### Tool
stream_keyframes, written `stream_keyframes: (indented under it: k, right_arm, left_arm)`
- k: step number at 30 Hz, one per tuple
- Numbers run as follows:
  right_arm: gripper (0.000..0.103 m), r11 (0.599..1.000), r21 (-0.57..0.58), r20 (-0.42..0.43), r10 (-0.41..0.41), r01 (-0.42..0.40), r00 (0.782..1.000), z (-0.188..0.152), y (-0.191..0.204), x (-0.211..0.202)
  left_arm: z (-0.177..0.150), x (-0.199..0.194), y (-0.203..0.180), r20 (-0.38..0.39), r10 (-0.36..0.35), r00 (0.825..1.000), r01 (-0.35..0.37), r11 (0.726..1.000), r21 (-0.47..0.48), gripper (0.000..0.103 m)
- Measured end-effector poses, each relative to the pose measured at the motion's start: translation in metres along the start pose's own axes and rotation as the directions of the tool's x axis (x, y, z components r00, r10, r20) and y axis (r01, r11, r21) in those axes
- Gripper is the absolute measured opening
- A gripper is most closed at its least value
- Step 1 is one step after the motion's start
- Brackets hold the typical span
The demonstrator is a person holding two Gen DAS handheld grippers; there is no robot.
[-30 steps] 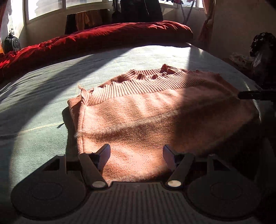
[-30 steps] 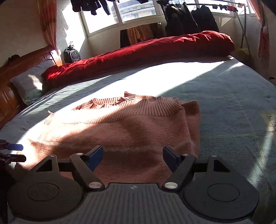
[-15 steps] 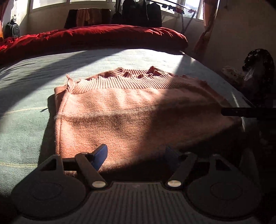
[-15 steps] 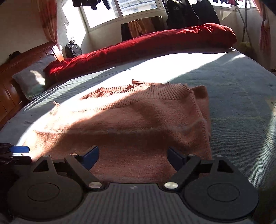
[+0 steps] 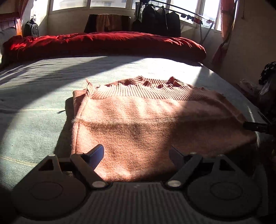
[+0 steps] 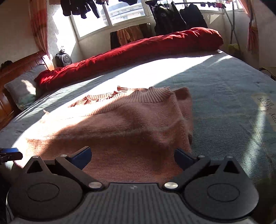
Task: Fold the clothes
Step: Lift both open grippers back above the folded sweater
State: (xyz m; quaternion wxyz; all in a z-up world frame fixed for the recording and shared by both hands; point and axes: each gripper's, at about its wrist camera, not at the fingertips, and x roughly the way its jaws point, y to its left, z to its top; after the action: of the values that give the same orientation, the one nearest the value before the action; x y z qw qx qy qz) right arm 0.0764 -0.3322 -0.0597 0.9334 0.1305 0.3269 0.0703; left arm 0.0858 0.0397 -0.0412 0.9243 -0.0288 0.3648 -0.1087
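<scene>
A pink knitted sweater (image 5: 146, 124) lies folded on the bed, its ribbed hem (image 5: 143, 91) turned to the far side. My left gripper (image 5: 137, 153) hovers over the sweater's near left part, jaws opening, pads apart and pressing on nothing. In the right wrist view the same sweater (image 6: 124, 124) spreads out with its ribbed band (image 6: 151, 96) at the back. Over its near right edge my right gripper (image 6: 132, 156) has its jaws opening wide, only flat knit showing beneath them. The tip of the right gripper (image 5: 255, 126) shows at the left view's right edge, and the left gripper (image 6: 10, 153) at the other view's left edge.
The bed has a grey-green sheet (image 6: 224, 96). A rolled red duvet (image 5: 103, 44) lies along its far side, a pillow (image 6: 22, 87) and wooden headboard (image 6: 15, 67) at the left. Dark clothes hang on a rack (image 6: 172, 15) by the windows. The bed's right edge drops near a wall (image 5: 250, 43).
Both grippers' jaws have widened. The left wrist view has rolled level, and the sweater now lies flat under both grippers.
</scene>
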Motion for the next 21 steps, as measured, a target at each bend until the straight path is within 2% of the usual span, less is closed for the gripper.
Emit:
stream_keyframes:
  k: [1, 3, 6, 13, 15, 16, 19, 21]
  right_arm:
    - [0.103, 1.000, 0.022, -0.014, -0.001, 0.001, 1.000, -0.003, -0.005, 0.004]
    - [0.103, 0.999, 0.030, 0.019, 0.018, -0.018, 1.000, -0.013, -0.009, 0.004]
    - [0.103, 1.000, 0.011, 0.035, 0.022, -0.023, 0.999, -0.013, -0.007, 0.001]
    - [0.102, 0.999, -0.013, 0.158, 0.051, -0.050, 0.986, 0.030, -0.003, -0.001]
    - [0.095, 0.997, -0.010, 0.163, 0.074, -0.073, 0.984, 0.042, -0.003, 0.007]
    - [0.087, 0.995, -0.004, 0.160, 0.104, -0.104, 0.982, 0.048, -0.004, 0.013]
    - [0.085, 0.979, 0.010, 0.118, 0.199, -0.202, 0.973, 0.060, 0.003, 0.033]
    - [0.085, 0.975, 0.007, 0.099, 0.219, -0.221, 0.971, 0.064, 0.008, 0.047]
  left_arm:
    - [0.000, 0.004, 0.003, -0.013, 0.025, 1.000, -0.026, 1.000, -0.015, 0.083]
    - [-0.004, 0.012, 0.009, -0.040, 0.057, 0.998, -0.059, 0.997, -0.052, 0.083]
    - [-0.004, 0.011, 0.009, -0.034, 0.058, 0.998, -0.059, 0.997, -0.050, 0.083]
    - [0.015, -0.002, -0.009, 0.026, 0.022, 0.999, -0.022, 1.000, -0.012, 0.083]
    - [0.019, -0.002, -0.016, 0.035, 0.011, 0.999, -0.011, 1.000, 0.011, 0.085]
    - [0.020, -0.001, -0.020, 0.038, 0.008, 0.999, -0.009, 1.000, 0.022, 0.085]
    - [0.023, 0.003, -0.026, 0.031, 0.010, 0.999, -0.011, 0.999, 0.044, 0.087]
    - [0.024, 0.007, -0.027, 0.025, 0.004, 1.000, -0.005, 0.999, 0.046, 0.087]
